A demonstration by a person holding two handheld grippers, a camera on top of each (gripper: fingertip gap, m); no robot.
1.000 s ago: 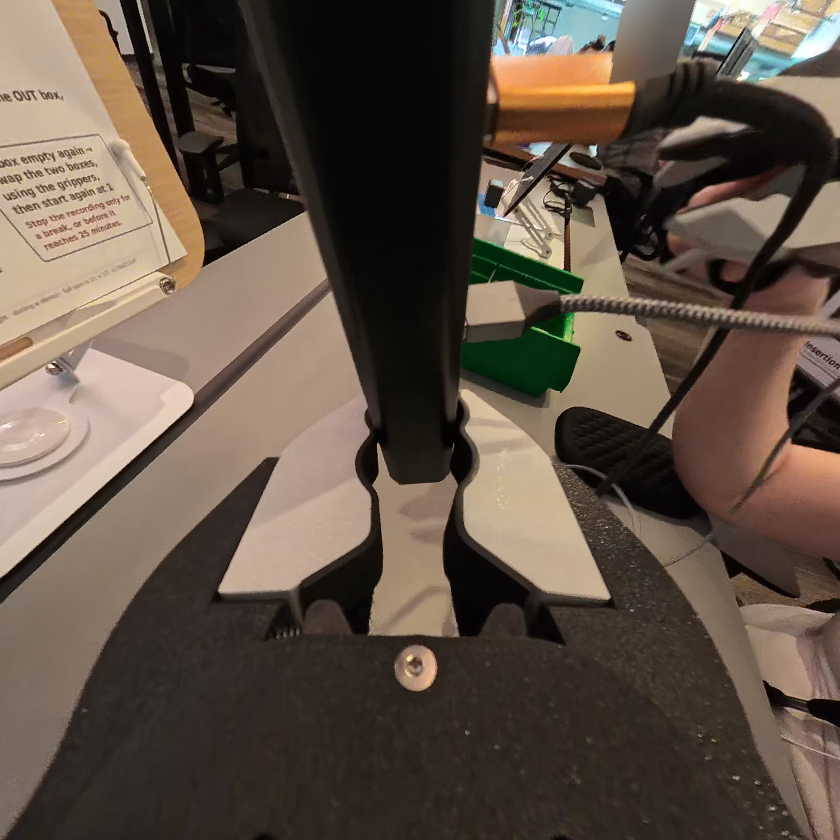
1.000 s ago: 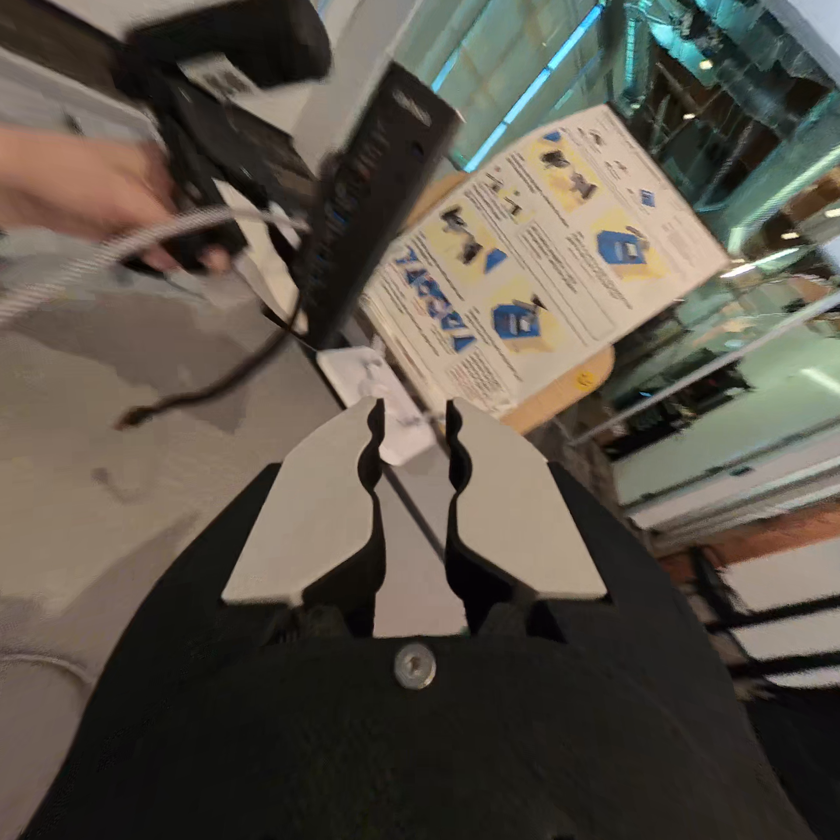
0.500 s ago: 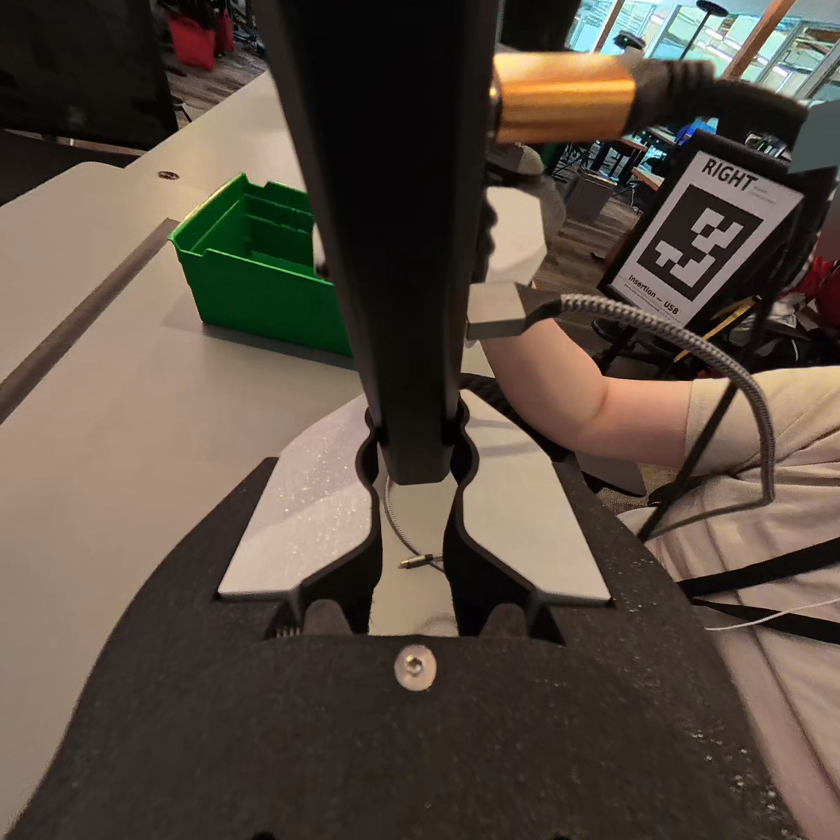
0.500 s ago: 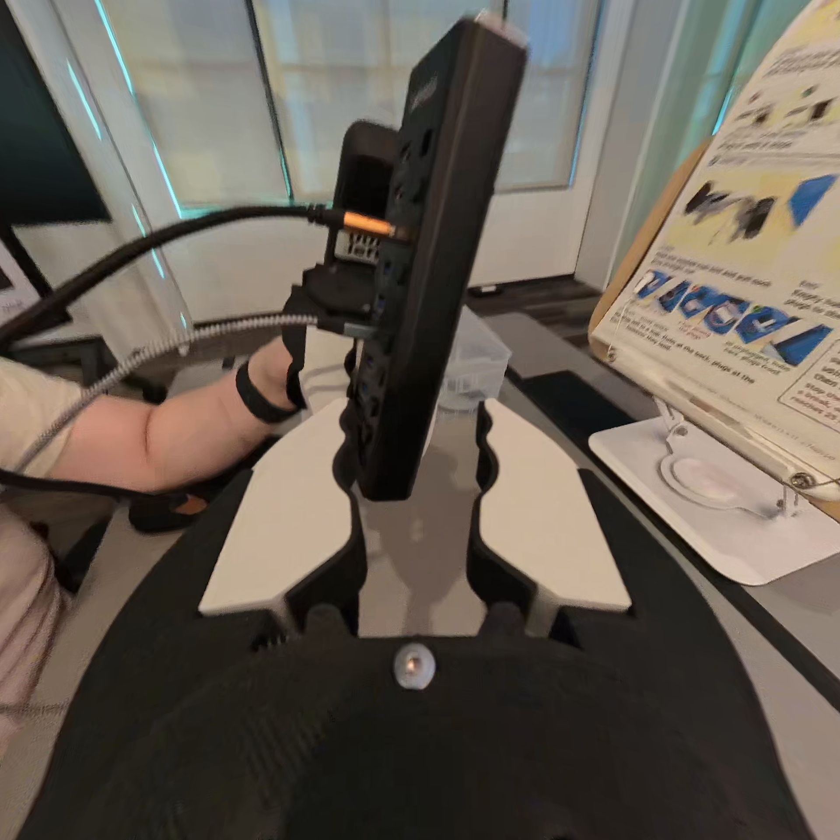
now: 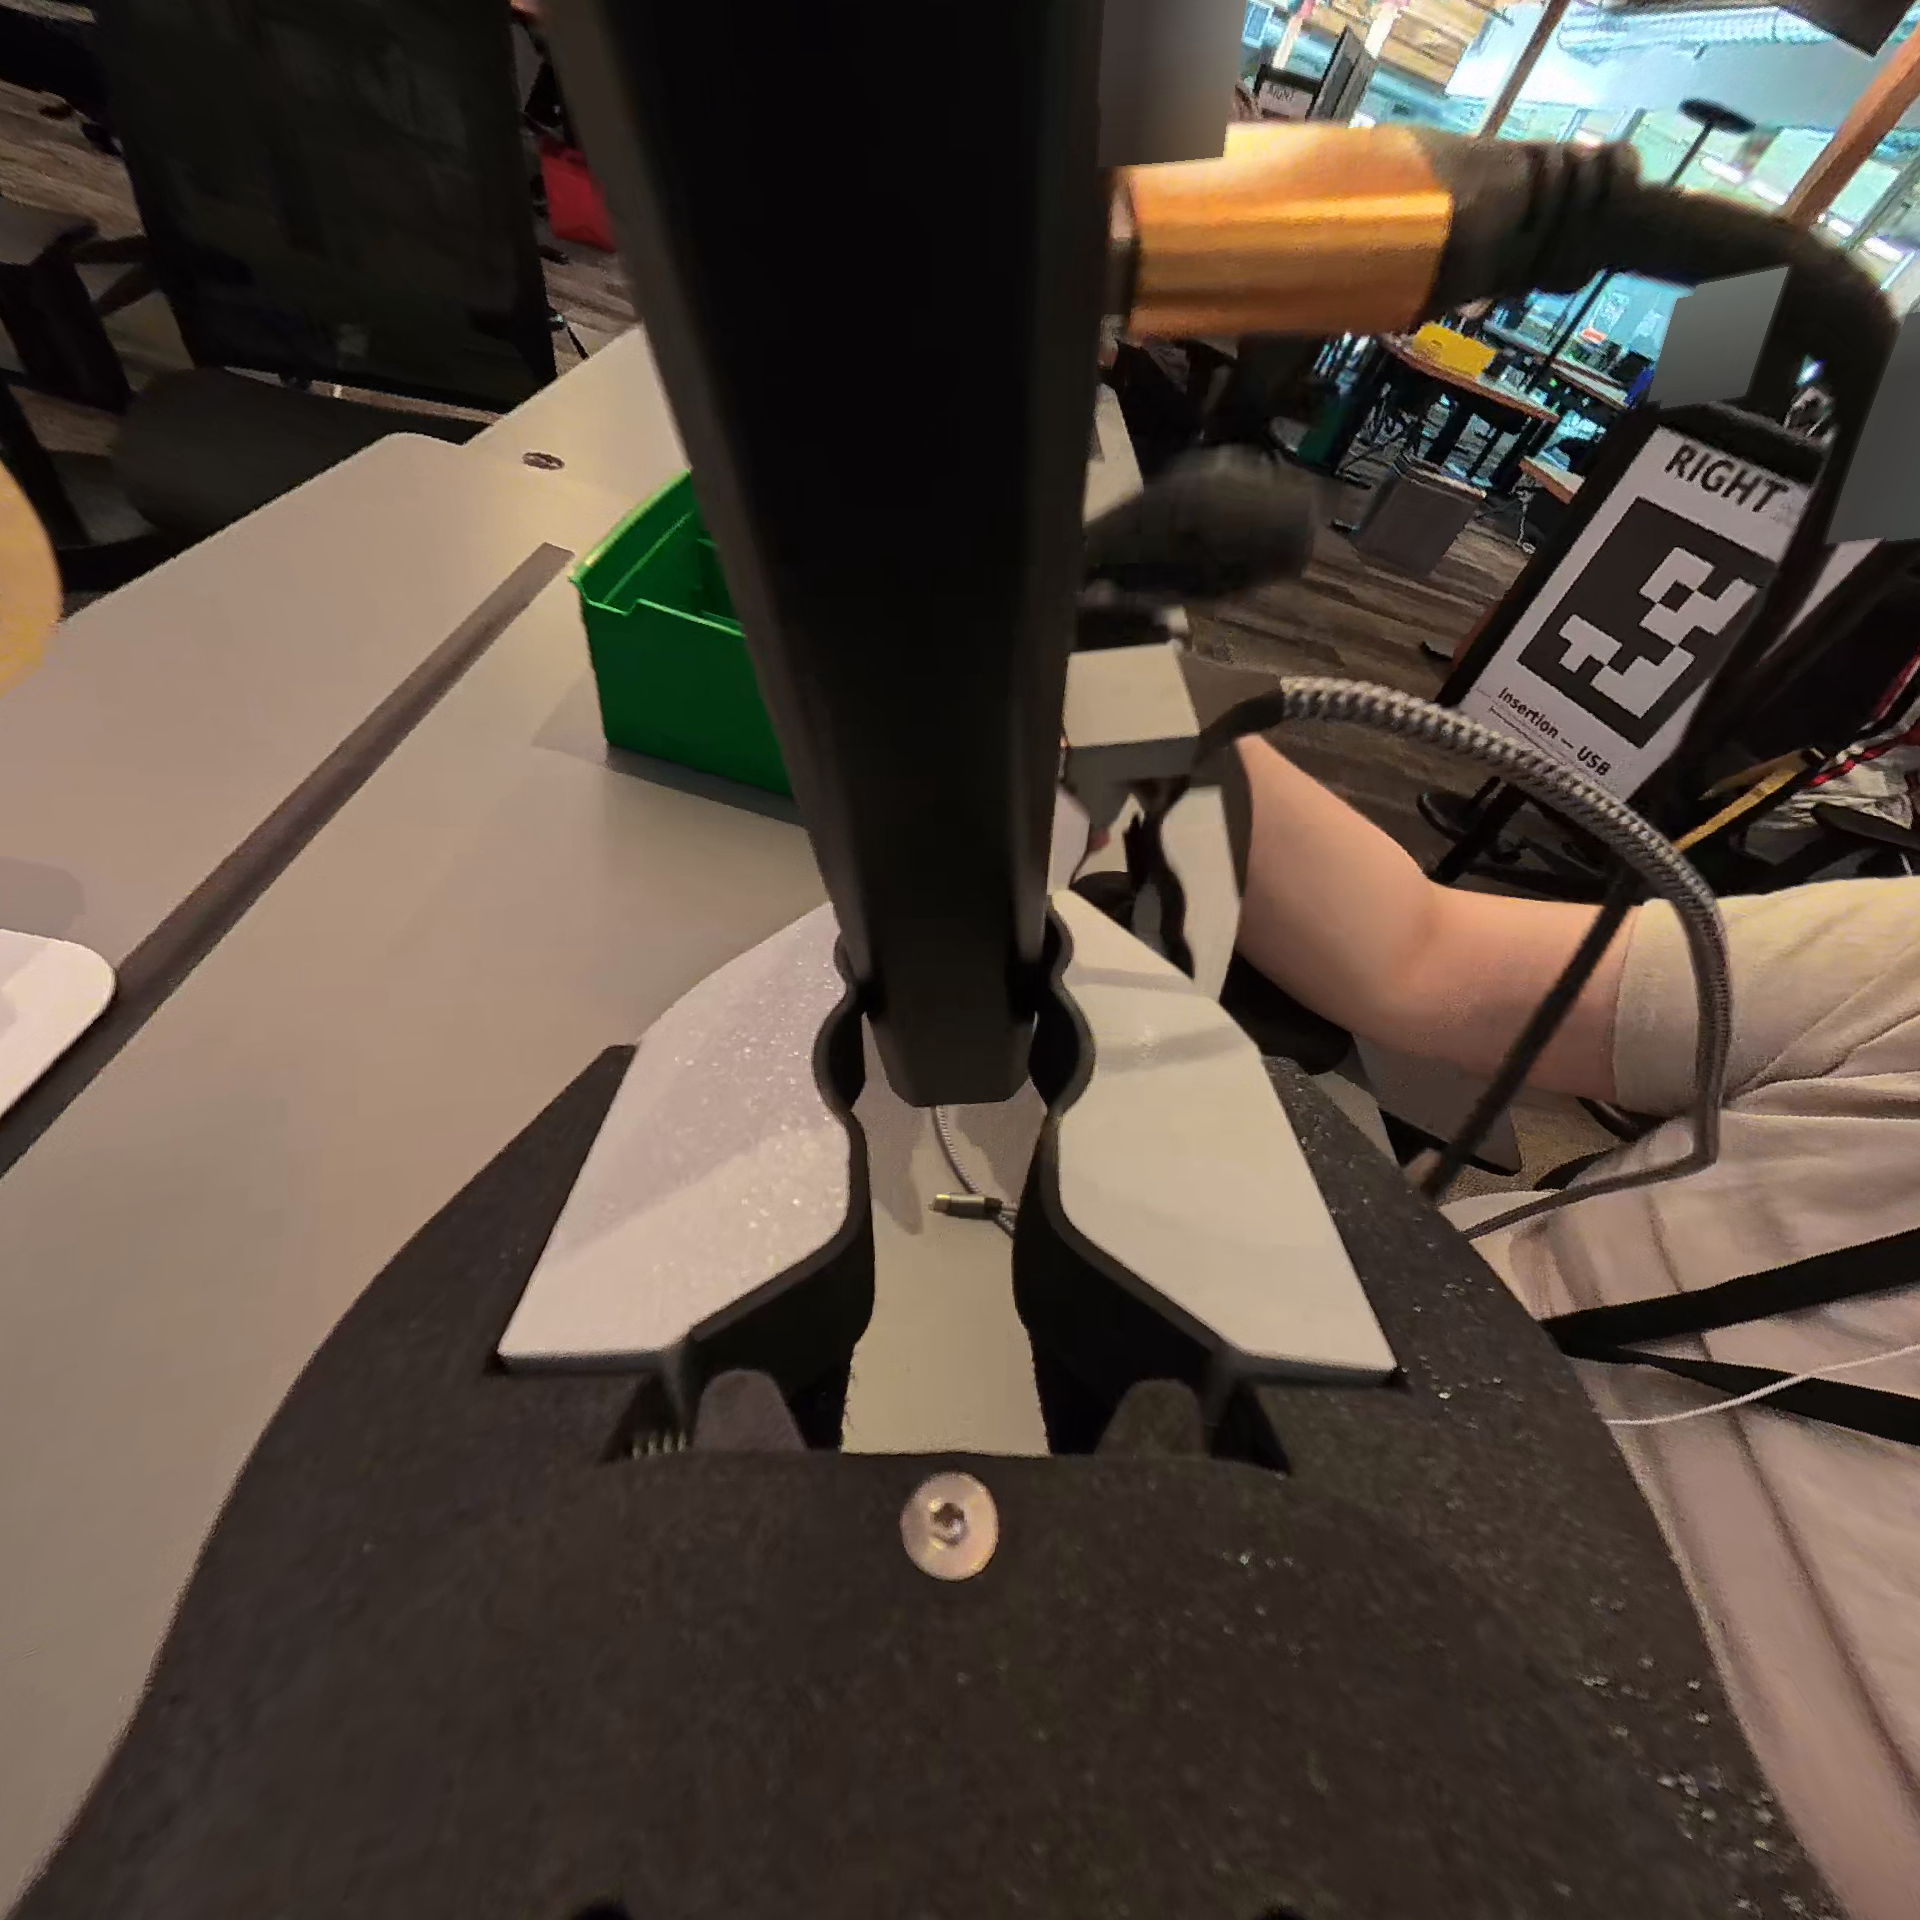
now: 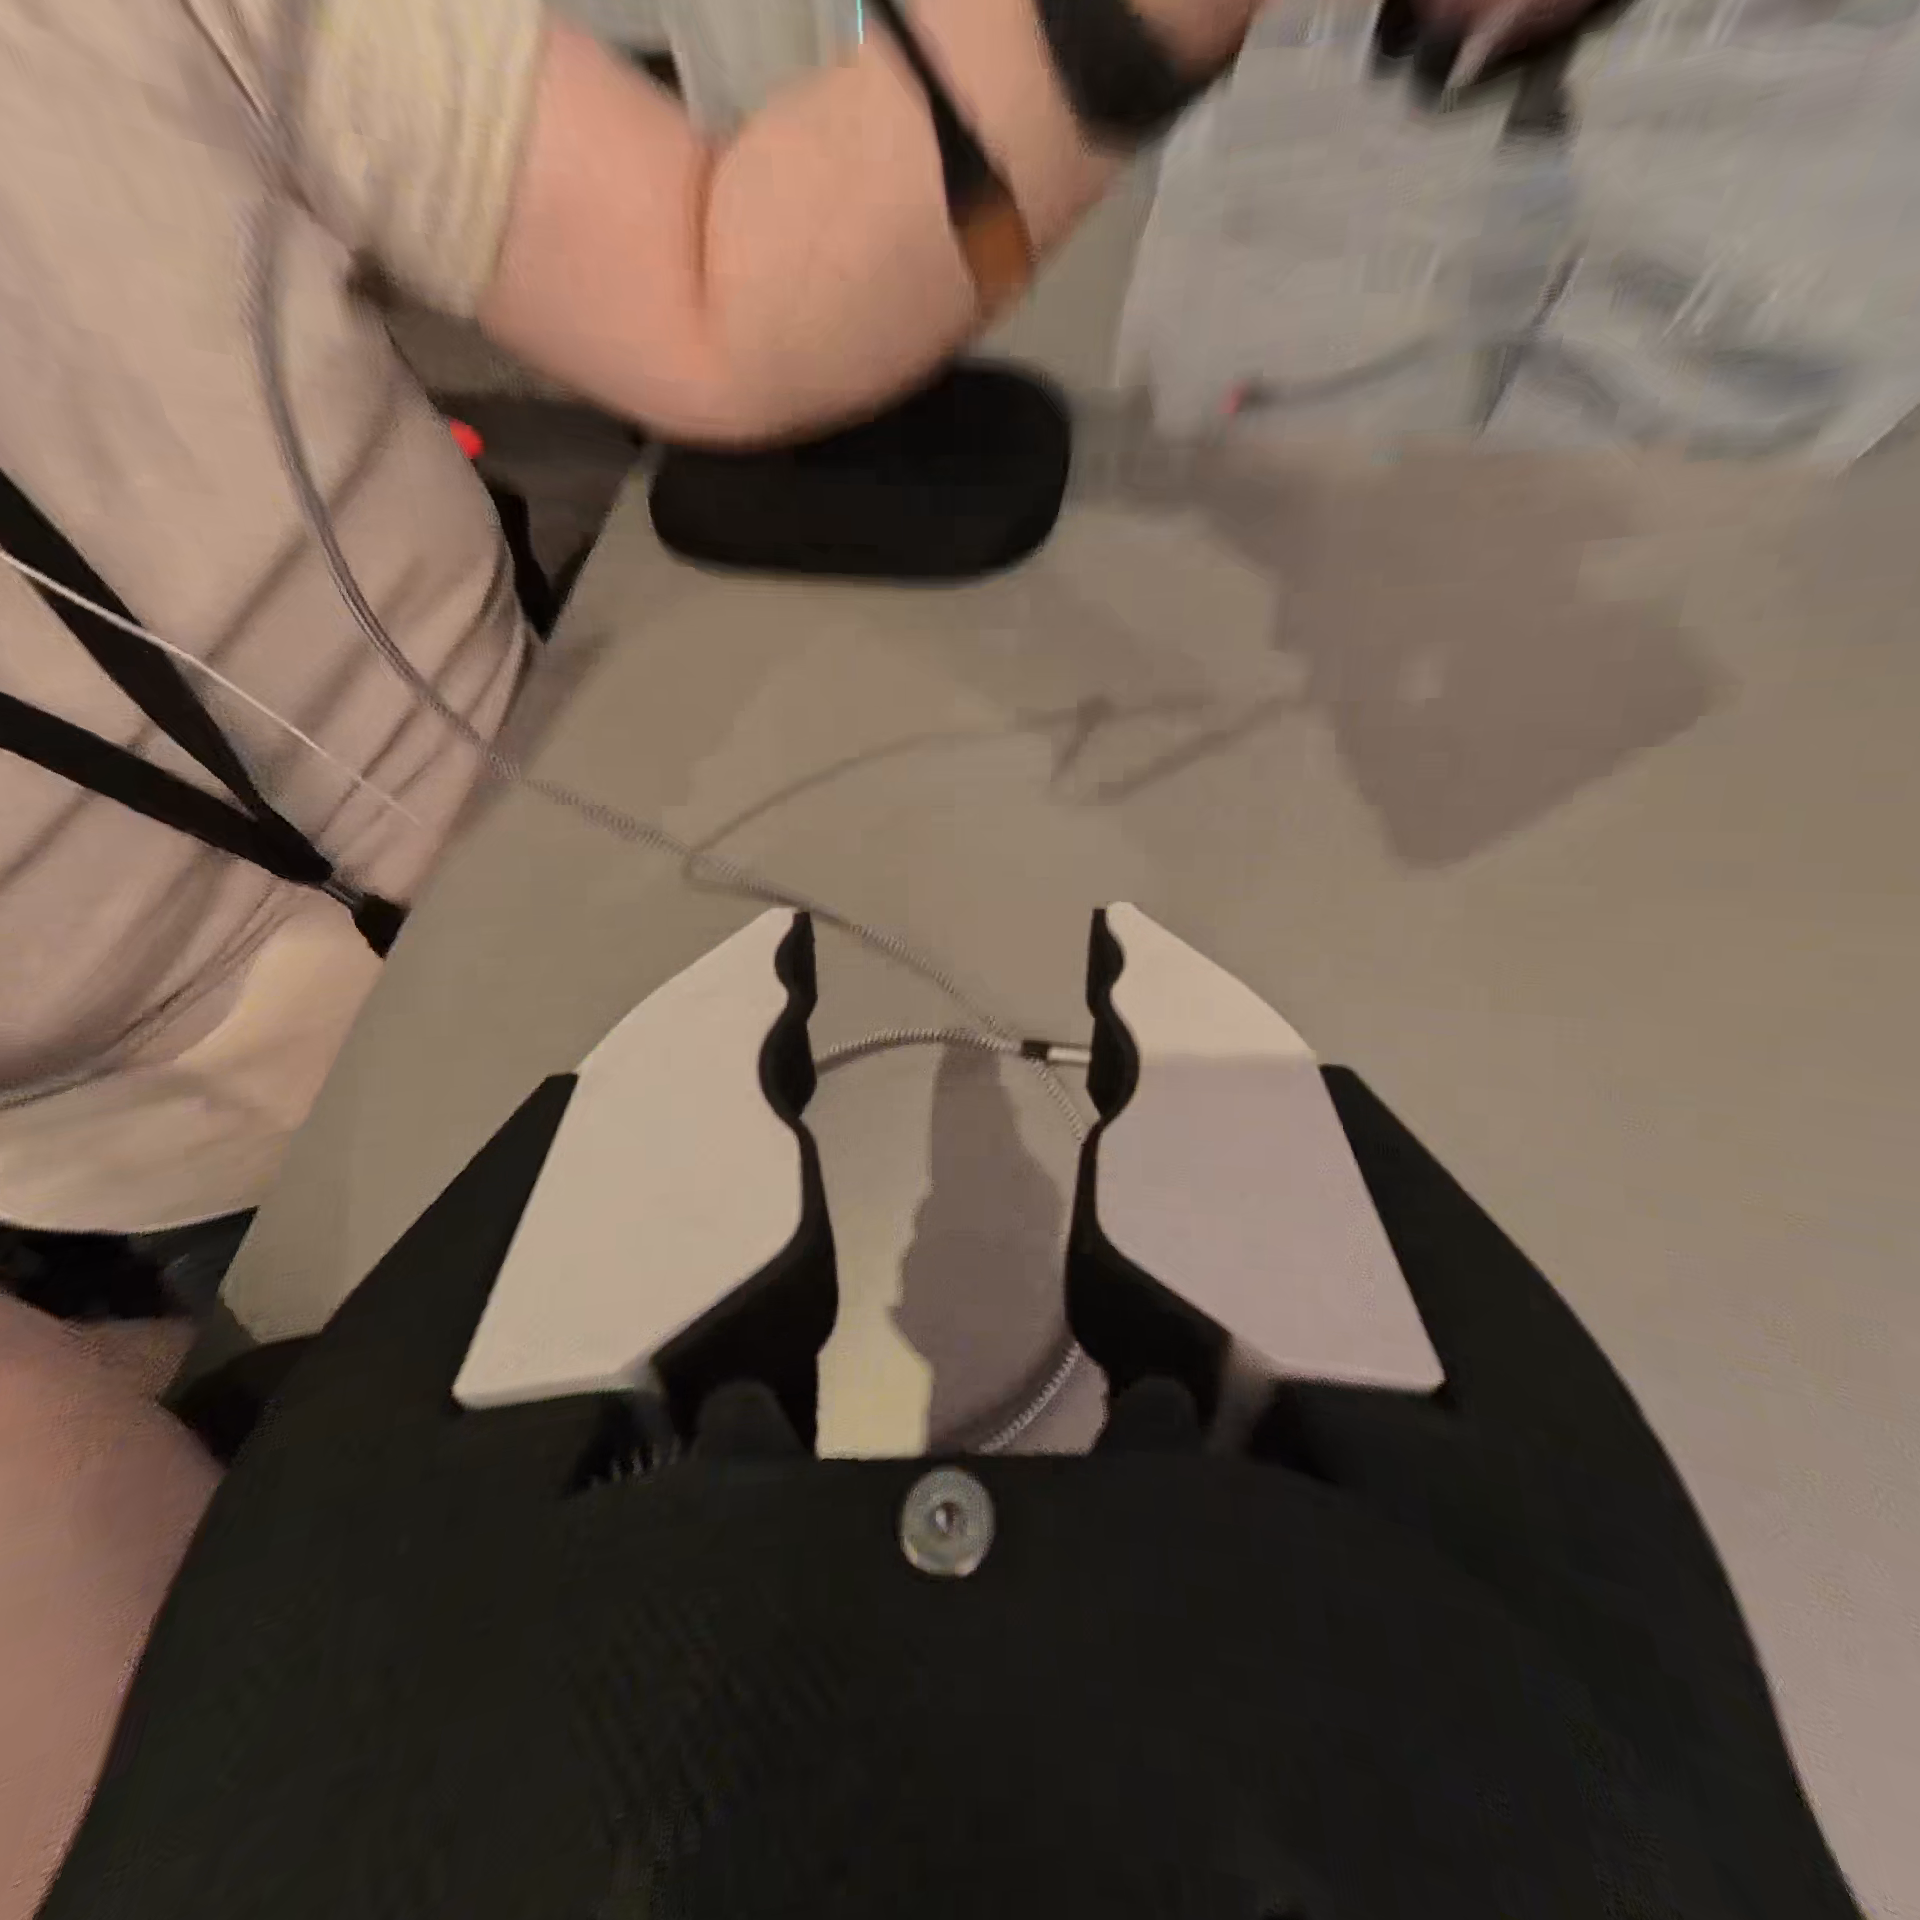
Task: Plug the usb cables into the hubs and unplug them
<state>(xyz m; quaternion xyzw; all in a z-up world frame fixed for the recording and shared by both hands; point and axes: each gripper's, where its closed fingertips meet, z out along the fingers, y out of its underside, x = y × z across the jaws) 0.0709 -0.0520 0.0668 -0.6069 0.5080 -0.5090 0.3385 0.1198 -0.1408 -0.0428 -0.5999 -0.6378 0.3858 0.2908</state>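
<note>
My left gripper (image 5: 951,997) is shut on the lower end of a long black USB hub (image 5: 883,468), held upright. An orange-collared plug (image 5: 1283,244) with a thick black cable and a grey plug (image 5: 1127,727) with a braided grey cable (image 5: 1621,831) sit in the hub's right side. My right gripper (image 6: 945,977) is open and empty, pointing down at the grey table. The braided cable's free small plug (image 6: 1055,1051) lies on the table between its fingers; it also shows in the left wrist view (image 5: 961,1205). The right wrist view is blurred.
A green bin (image 5: 675,665) stands on the table (image 5: 312,987) behind the hub. A black wrist pad (image 6: 862,478) lies near the table edge under the person's forearm (image 6: 790,239). A marker sign (image 5: 1642,613) stands at the right. Some 15 centimeters of space lies between my two pairs of fingers.
My right gripper has swung away from the hub and now points down at the table over the braided cable's free end. My left gripper still holds the hub, turned slightly.
</note>
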